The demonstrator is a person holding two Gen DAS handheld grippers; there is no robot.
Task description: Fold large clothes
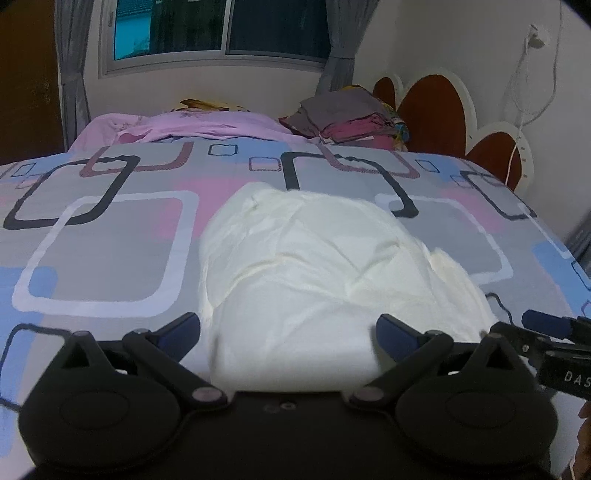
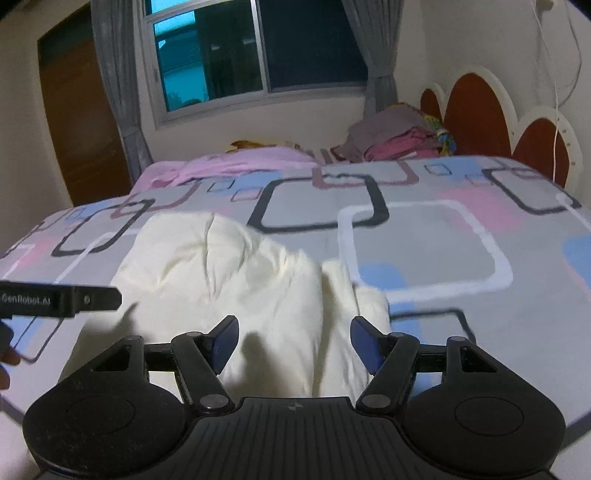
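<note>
White garment (image 1: 295,266), soft and wrinkled, lies in a loose bundle on the bed (image 1: 110,236), on top of the bedcover with the grey, pink and blue squares. It is close in front of both tools. The left tool (image 1: 288,334) stands open, its two blue pads wide apart, and the cloth lies below and between them but the pads do not press on it. The right tool (image 2: 293,343) is also open, with nothing held; the garment is just under its fingers. In the left wrist view a part of the right tool shows at the right edge. Farther away, near the headboard (image 1: 428,107), there is a pile of folded clothes (image 1: 343,122) and a pink cloth (image 1: 207,127) spread flat under the window (image 1: 221,29).
</note>
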